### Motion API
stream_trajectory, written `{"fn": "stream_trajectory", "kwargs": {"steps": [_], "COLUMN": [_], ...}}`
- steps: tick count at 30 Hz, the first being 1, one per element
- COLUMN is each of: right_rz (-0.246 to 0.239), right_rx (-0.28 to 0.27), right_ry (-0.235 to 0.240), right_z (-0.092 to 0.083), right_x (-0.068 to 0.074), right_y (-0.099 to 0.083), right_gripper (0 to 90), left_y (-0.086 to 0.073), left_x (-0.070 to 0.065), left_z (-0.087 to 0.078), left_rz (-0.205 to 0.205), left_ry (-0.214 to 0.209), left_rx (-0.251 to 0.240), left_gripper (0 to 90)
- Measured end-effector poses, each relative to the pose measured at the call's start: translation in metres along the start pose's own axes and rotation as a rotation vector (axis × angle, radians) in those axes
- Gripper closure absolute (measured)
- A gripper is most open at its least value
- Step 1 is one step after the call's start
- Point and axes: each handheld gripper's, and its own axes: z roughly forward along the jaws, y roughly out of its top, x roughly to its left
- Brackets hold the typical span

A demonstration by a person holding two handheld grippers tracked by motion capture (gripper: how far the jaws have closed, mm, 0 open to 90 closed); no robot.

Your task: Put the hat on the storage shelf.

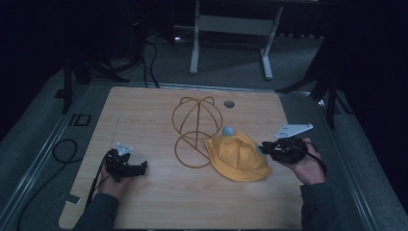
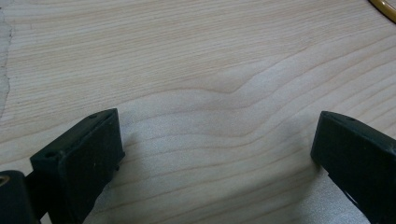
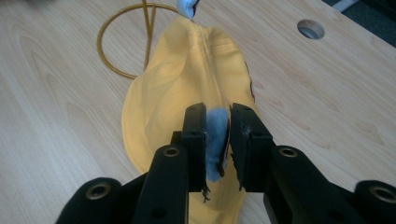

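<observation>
Right gripper view shows the right gripper (image 3: 218,140) pinching a light-blue tab on the yellow cap (image 3: 187,84); the left gripper (image 2: 215,154) gapes over bare table (image 2: 196,60).

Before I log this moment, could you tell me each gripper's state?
Left gripper: open, holding nothing.
Right gripper: closed on the yellow cap's blue part.

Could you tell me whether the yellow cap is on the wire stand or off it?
Off it. The cap lies flat on the table beside the wire stand, its edge between the right tongs.
</observation>
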Motion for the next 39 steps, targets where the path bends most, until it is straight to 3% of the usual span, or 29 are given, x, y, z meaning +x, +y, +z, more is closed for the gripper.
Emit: {"fn": "stream_trajectory", "kwargs": {"steps": [24,39], "right_rz": [-0.096,-0.151], "right_rx": [0.129,0.226], "right_ry": [0.031,0.05], "right_z": [0.015,0.036], "right_x": [0.008,0.007], "right_y": [0.03,0.053], "right_gripper": [68.7,67.3], "left_y": [0.0,0.0], "left_x": [0.0,0.0], "left_z": [0.0,0.0], "left_rz": [0.002,0.0], "left_ry": [-0.001,0.0], "left_rx": [0.003,0.0], "left_gripper": [2.2,2.2]}}
